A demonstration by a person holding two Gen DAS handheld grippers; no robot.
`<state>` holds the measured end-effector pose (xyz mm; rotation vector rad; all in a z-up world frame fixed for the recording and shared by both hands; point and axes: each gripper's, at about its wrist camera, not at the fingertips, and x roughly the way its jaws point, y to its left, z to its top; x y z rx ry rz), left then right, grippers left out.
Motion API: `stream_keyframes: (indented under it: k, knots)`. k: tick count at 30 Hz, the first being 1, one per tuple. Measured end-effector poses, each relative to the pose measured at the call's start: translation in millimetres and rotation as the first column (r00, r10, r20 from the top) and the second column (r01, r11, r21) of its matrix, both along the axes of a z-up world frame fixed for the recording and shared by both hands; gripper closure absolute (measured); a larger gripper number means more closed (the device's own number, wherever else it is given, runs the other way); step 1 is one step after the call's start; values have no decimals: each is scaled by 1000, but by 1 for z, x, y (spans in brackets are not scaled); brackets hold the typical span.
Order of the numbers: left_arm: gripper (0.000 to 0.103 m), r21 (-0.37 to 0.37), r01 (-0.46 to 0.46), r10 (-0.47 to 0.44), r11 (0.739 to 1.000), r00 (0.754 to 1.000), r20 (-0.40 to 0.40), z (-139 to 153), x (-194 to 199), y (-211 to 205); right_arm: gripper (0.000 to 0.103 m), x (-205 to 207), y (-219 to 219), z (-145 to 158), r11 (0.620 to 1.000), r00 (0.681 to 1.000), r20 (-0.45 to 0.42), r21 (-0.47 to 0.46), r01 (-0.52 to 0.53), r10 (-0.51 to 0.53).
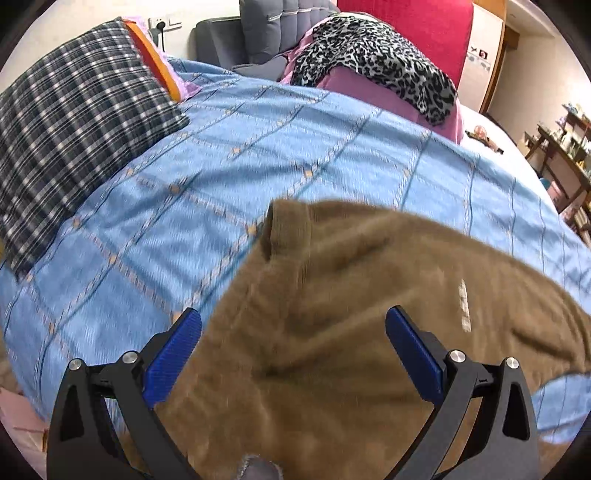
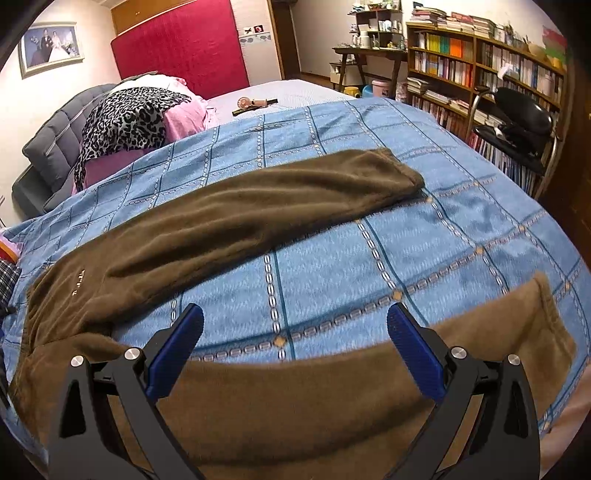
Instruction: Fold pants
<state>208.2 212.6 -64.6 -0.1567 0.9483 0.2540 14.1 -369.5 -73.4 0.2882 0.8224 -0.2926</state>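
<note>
Left wrist view
Left gripper (image 1: 293, 328): fingers spread wide, pinching nothing; the blue pads (image 1: 173, 360) stand apart with brown fabric seen between them.
Brown fleece pants (image 1: 332, 314): lying straight ahead of and beneath the left gripper, waistband end nearest the far edge, with a ribbed band just beyond the fingertips; the rest runs off to the tool's right. Picture is motion-blurred, so whether the pads touch the cloth cannot be told.
Small pale logo (image 1: 463, 304): on the pants, ahead and a little right of the right-hand pad.
Blue patterned bedspread (image 1: 258, 140): under the pants, spreading ahead and to both sides.
Plaid cloth (image 1: 74, 122): far ahead to the left, on the bedspread.
Leopard-print garment (image 1: 373, 61): far ahead, slightly right, draped over pink bedding (image 1: 364, 90).
Red headboard panel (image 1: 406, 22): behind that, against the wall.

Right wrist view
Right gripper (image 2: 295, 328): fingers spread wide, holding nothing; bare bedspread shows between the tips.
Pants (image 2: 240, 218): spread flat on the bedspread (image 2: 406, 258); one leg stretches ahead from lower left to upper right, the other passes just under and behind the fingers, its cuff off to the right. Waist sits to the left.
Leopard-print garment (image 2: 125, 118): far ahead, left.
Bookshelf (image 2: 480, 70): far ahead, right, along the wall.
Black chair (image 2: 517, 122): right, beside the bed.
Framed photograph (image 2: 50, 46): on the wall, far upper left.
</note>
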Motion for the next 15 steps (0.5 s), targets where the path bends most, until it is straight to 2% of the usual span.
stream_keyframes:
  k: [3, 8, 15]
  knots:
    - [5, -2, -14, 14, 1000, 1000, -15, -5, 30, 13, 2, 16, 0, 0, 1000, 1000, -5, -11, -9, 9]
    - [5, -66, -26, 22, 997, 997, -67, -27, 82, 36, 2, 43, -3, -2, 1000, 1000, -21, -15, -22, 21]
    - [5, -132, -75, 60, 988, 992, -110, -58, 123, 61, 2, 75, -18, 0, 999, 999, -35, -43, -23, 22]
